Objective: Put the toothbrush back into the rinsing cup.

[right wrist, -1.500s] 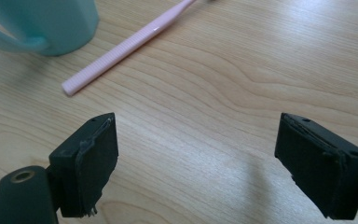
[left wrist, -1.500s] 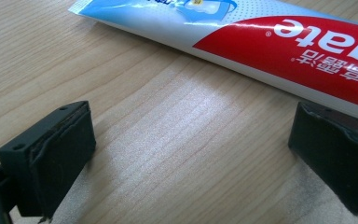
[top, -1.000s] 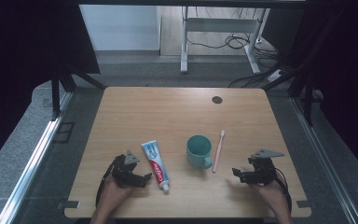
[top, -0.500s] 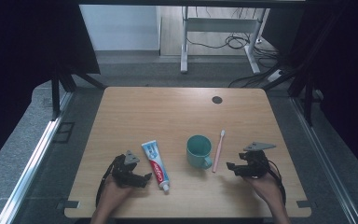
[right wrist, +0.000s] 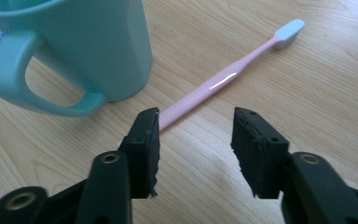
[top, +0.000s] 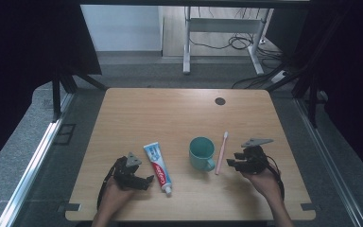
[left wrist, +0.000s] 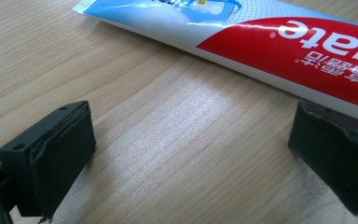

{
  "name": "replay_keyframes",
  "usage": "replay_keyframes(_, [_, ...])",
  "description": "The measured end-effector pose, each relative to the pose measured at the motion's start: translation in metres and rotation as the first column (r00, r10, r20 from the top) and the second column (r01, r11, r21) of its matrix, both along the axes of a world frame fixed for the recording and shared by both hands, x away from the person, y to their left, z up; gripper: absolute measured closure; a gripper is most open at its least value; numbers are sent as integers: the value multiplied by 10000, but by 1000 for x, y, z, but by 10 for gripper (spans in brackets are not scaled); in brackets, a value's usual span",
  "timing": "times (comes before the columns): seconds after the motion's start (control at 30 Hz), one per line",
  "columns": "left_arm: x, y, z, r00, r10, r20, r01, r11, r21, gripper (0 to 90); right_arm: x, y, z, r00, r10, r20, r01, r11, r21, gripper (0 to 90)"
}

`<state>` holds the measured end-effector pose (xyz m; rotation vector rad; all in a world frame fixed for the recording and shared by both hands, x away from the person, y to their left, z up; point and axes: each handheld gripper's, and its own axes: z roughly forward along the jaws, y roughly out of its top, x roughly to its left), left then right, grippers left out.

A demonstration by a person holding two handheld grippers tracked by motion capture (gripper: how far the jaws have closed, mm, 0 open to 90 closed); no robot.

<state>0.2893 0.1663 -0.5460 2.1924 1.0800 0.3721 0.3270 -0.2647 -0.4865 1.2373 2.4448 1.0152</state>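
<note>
On the light wooden tabletop [top: 170, 113], L to R near the front edge: a red, white & blue toothpaste tube [top: 157, 161] lying flat, an upright teal plastic mug [top: 202, 152] w/ handle, and a pink toothbrush w/ pale blue head [top: 221, 151] lying just beside the mug. Left gripper [top: 133, 176] rests just left of the tube, fingers [left wrist: 51, 158] wide apart w/ nothing between them. Right gripper [top: 238, 161] sits by the toothbrush's handle end, fingers [right wrist: 142, 149] apart, the handle passing behind one finger; contact can't be told.
</note>
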Motion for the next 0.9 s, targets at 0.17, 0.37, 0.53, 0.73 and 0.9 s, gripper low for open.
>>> replay_keyframes(0.17, [0, 0, 0, 10000, -2, -2, 2, 10000, 4, 2, 5, 5, -1, 9996, 253, -152, -254, 9997, -71, 634])
replay_keyframes(0.37, [0, 0, 0, 10000, -7, -3, 7, 10000, 3, 2, 12, 14, 1, 9983, 530, -260, -533, 9985, -105, 729])
replay_keyframes(0.53, [0, 0, 0, 10000, -5, -2, 5, 10000, -1, 2, 17, 22, 2, 9968, 691, -400, -702, 9971, -280, 782])
replay_keyframes(0.73, [0, 0, 0, 10000, -6, -4, 6, 10000, 2, 2, 23, 34, 0, 9935, 951, -628, -982, 9940, -478, 874])
replay_keyframes(0.9, [0, 0, 0, 10000, -9, -5, 9, 10000, 4, 2, 27, 40, -2, 9917, 1029, -765, -1066, 9933, -457, 889])
